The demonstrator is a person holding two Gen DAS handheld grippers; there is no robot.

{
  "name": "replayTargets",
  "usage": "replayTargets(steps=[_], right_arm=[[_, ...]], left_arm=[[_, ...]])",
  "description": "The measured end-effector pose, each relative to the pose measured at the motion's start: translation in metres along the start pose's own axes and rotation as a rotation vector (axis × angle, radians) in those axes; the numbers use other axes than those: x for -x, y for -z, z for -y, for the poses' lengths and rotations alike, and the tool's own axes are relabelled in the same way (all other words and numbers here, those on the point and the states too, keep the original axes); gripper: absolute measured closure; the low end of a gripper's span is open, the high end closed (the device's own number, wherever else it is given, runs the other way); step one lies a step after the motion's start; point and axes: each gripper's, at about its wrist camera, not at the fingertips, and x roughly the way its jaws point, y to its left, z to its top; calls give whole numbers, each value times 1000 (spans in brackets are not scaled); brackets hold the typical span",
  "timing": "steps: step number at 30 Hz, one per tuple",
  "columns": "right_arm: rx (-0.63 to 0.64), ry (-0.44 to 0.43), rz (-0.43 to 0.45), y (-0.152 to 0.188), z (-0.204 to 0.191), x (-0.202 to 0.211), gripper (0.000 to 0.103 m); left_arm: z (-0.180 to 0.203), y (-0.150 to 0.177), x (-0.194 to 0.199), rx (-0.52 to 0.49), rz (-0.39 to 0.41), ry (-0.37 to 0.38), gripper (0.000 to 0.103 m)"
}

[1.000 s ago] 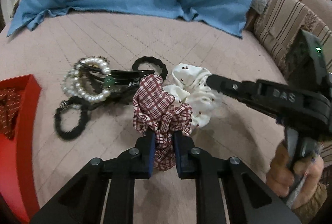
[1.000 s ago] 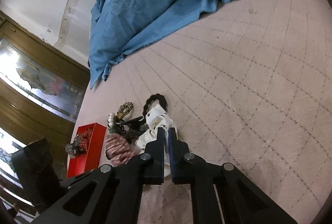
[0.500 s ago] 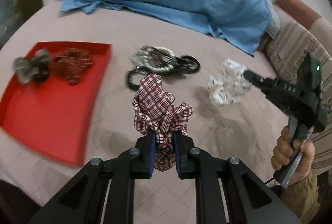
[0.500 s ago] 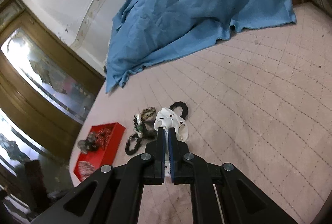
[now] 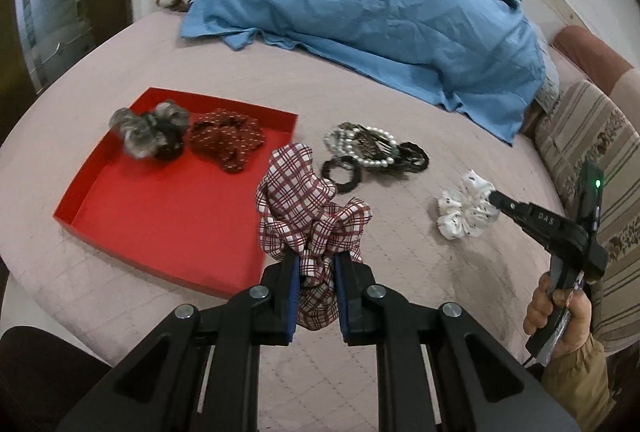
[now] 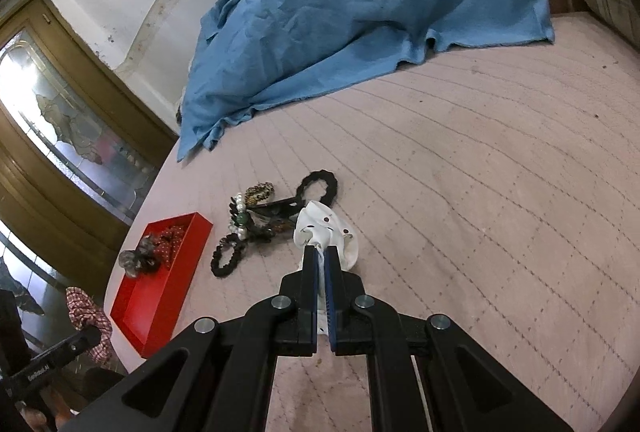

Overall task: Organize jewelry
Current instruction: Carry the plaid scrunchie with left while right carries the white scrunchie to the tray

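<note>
Our left gripper (image 5: 316,264) pinches the checked scrunchie (image 5: 310,208) tight. A second ago it sat low by the pile; now we have lifted it beside the red tray (image 5: 172,216), middle left. Our right gripper (image 6: 322,264) squeezes the white scrunchie (image 6: 324,232), lifted too. Both can go in.

Soft indoor light; fisheye-bent edges, perhaps slight blur.

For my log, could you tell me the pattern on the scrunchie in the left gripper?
Red-and-white plaid scrunchie, clearest in the left wrist view.
</note>
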Motion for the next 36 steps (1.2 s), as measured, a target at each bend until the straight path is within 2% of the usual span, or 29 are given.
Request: replayTargets(steps=[11,15,18,21,25,30,34,36], right_arm=[[-11,59,6,11,1,2,99],[8,40,46,10,-10,13,99],[-7,32,63,13,-15,24,99],[-47,-18,69,17,-23,33,99],[-46,-105,61,17,-60,36,99],[50,-198,7,18,-131,22,99],[87,-295,-92,26,-190,-14,99],[92,-315,-141,32,-209,-38,99]], left_arm=[[-52,-6,5,57,42,-18,88],[-82,-14,1,43,71,-98,88],[-112,-23,-2,65,78,-121,88],[-133,-34,-7,87,78,-131,88],[-145,-46,-20,63,71,-157,88],[-159,-50,-38,28,52,-202,88],[-180,-48,-52,66,32,-203,88],[-189,-46,-56,83,23,-193,88]])
